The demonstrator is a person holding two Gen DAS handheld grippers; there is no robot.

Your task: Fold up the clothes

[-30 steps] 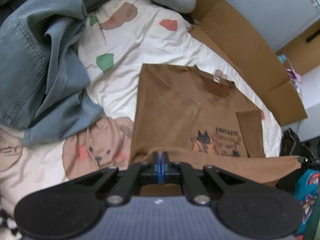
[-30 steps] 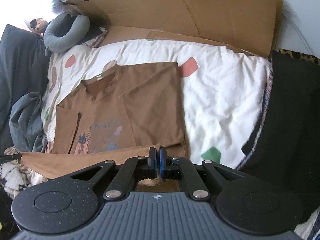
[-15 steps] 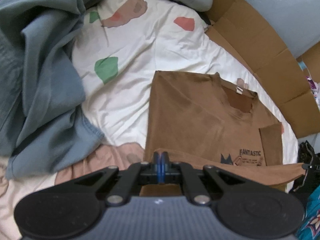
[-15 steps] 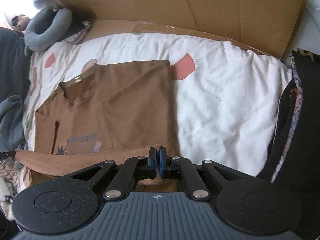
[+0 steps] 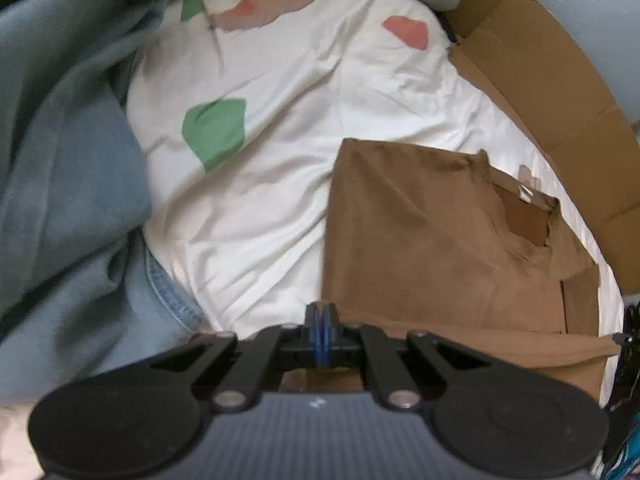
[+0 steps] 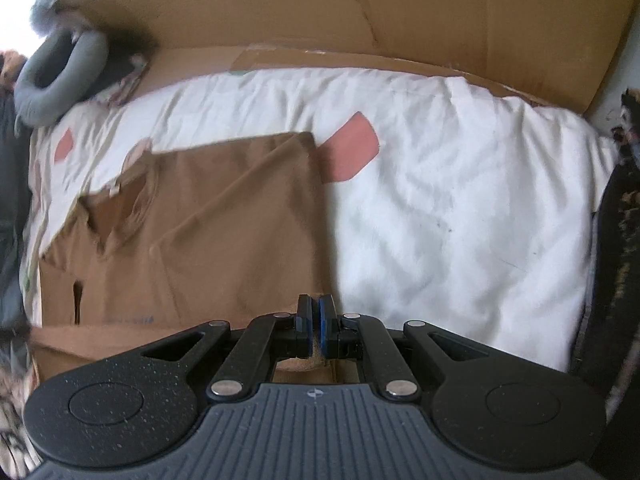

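A brown T-shirt [image 5: 432,240] lies on the white patterned bedsheet [image 5: 280,128], collar toward the far side, both sleeves folded in. Its bottom hem [image 5: 480,340] is lifted and stretched in a band between my two grippers. My left gripper [image 5: 320,316] is shut on the hem's left corner. In the right wrist view the same T-shirt [image 6: 208,232] fills the left centre, and my right gripper [image 6: 317,312] is shut on the hem's right corner. The raised hem covers the chest print almost fully.
A heap of blue-grey denim clothes [image 5: 64,200] lies left of the shirt. Flattened cardboard [image 6: 360,12] lines the far edge of the bed, with a grey neck pillow [image 6: 56,80] at its corner. A dark patterned cloth [image 6: 616,240] borders the bed's right side.
Both grippers have carried the lifted hem toward the collar. The hem now covers the cat print and lettering that showed earlier, and the folded-over part has grown.
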